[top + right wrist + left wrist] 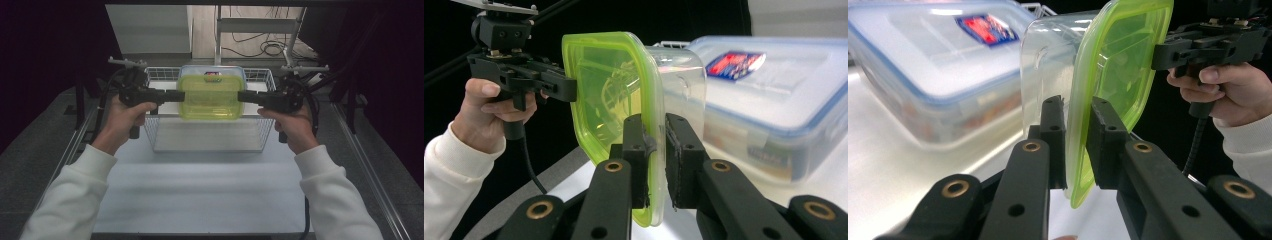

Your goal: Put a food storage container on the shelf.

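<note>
Both grippers are clamped on one green-lidded box [211, 97]; the left gripper [176, 96] pinches the lid's rim at its left edge, the right gripper [246, 96] the rim at its right edge; each points level and inward, facing the other, with a hand wrapped round its handle and a white sleeve running back to the bottom of the high view; in the left gripper view the pads [1054, 132] squeeze the green rim, and the right gripper view shows the same grip. The box hangs in the air above the wire basket [262, 131], over its far half. Count: two grippers, two boxes, one basket; the second box [239, 70], clear with a blue-edged lid and a red-and-blue label, lies at the basket's far edge. The basket sits on a pale table [200, 190]; dark curtains close both sides; cables lie on the floor beyond.
</note>
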### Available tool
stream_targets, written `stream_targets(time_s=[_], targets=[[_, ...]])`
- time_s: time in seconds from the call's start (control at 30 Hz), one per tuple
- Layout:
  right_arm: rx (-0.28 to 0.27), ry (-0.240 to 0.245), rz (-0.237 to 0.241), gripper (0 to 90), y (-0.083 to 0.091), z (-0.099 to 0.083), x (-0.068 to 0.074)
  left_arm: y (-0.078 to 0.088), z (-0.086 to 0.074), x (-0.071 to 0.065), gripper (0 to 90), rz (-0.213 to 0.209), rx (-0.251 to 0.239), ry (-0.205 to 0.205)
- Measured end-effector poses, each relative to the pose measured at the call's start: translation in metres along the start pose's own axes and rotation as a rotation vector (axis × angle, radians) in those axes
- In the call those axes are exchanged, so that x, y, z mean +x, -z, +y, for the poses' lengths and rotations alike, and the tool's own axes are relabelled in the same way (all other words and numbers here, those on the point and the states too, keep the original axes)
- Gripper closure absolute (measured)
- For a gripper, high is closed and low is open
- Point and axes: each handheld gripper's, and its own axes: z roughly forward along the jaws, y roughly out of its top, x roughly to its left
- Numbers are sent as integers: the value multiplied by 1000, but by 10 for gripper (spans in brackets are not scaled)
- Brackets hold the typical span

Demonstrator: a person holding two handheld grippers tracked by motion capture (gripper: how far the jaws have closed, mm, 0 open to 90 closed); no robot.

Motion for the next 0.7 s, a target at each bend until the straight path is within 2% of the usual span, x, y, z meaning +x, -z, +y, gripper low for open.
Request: stream_targets(time_s=[0.13, 0.27, 0.33, 0.47, 0.57, 0.63, 0.7], targets=[[3, -22, 0, 797, -7, 21, -9, -1, 21, 10, 795, 18, 16, 3], [1, -50, 1, 797, -15, 38, -20, -5, 39, 27, 794, -14, 10, 49], [7, -66, 3, 796, -18, 45, -26, -8, 45, 33, 795, -7, 11, 55], [28, -101, -10, 796, -26, 53, -39, -16, 51, 46, 795, 0, 33, 85], [37, -121, -12, 796, -32, 54, -48, -22, 52, 54, 798, 11, 30, 108], [35, -141, -11, 794, -37, 54, -54, -24, 53, 59, 796, -2, 19, 137], [26, -164, 6, 794, -38, 54, -60, -25, 55, 61, 797, 2, 10, 148]])
